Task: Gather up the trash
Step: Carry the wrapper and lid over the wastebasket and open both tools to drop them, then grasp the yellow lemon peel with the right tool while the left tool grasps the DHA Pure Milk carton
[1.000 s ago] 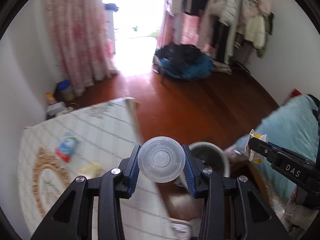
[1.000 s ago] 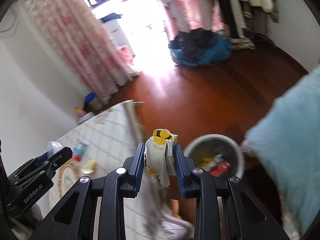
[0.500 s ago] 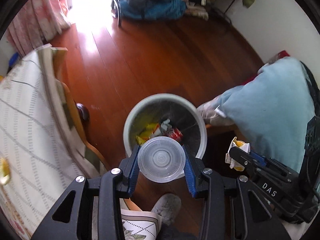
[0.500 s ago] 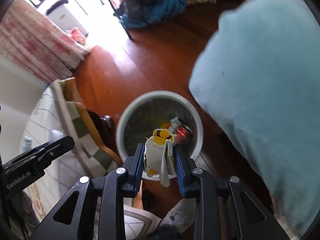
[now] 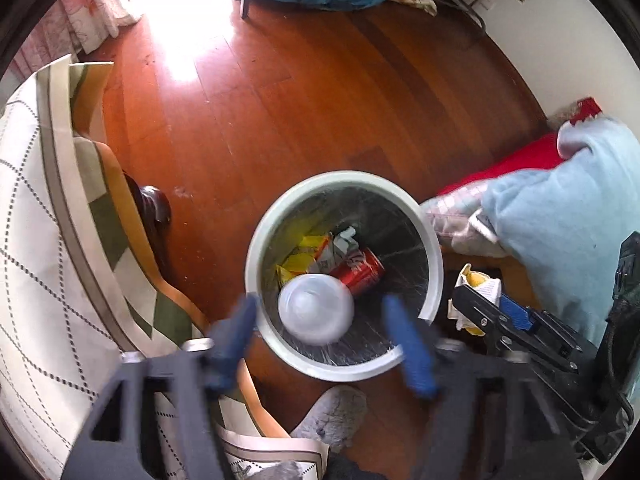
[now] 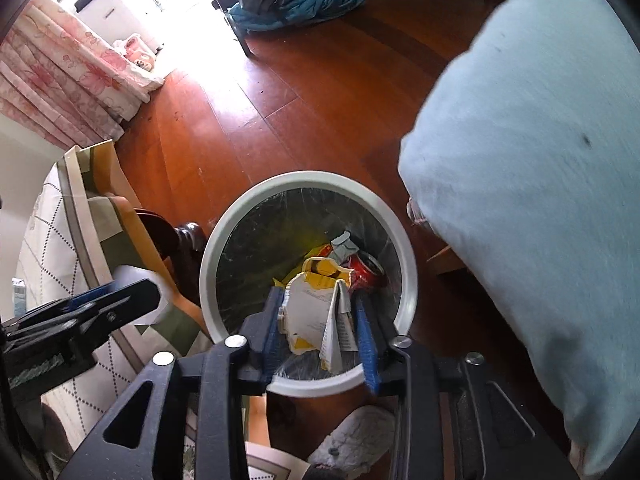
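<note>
L hand-held gripper open | lid over bin; R clamps wrapper

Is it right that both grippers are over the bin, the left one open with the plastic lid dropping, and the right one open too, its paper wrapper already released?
Not quite: the right gripper is shut on the paper wrapper, as the right wrist view shows. The rest holds: the left gripper is open and the plastic lid is dropping into the bin.

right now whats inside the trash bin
Inside the trash bin: a red soda can, a yellow wrapper and a grey-white carton scrap. The clear plastic lid, dropping from the open left gripper, hides whatever lies beneath it.
</note>
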`<state>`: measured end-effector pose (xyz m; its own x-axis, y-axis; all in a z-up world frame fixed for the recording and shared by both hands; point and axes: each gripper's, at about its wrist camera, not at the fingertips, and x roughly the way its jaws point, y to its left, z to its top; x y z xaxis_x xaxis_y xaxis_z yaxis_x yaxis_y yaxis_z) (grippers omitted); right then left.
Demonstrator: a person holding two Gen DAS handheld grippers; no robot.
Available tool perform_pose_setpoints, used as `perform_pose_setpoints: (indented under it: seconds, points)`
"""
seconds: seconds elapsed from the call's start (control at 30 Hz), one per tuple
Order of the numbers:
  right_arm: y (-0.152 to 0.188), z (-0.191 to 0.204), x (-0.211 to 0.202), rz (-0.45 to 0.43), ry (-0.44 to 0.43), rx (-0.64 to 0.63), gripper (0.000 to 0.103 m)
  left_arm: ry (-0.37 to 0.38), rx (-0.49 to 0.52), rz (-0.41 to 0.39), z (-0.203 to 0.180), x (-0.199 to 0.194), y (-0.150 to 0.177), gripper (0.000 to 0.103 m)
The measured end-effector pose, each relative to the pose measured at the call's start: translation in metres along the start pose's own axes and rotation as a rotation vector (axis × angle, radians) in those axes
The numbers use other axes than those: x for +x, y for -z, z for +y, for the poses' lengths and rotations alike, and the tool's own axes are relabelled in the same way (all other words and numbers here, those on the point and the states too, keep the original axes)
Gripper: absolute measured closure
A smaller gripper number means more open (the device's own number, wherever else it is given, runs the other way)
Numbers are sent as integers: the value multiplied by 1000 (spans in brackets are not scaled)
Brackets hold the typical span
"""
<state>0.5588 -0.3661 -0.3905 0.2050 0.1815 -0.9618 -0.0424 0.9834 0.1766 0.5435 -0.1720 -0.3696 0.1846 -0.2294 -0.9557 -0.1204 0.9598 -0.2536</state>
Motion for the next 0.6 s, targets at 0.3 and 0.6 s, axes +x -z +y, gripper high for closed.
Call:
perform_pose_setpoints:
  seconds: [0.3,0.6]
  points:
    - [1,0,-18,-10,60,20,10,-97,-14,-67,16,-38,6,8]
    - [4,42,-90,-110,41,-27,1,-159,-64,-211,46,-124,25,7]
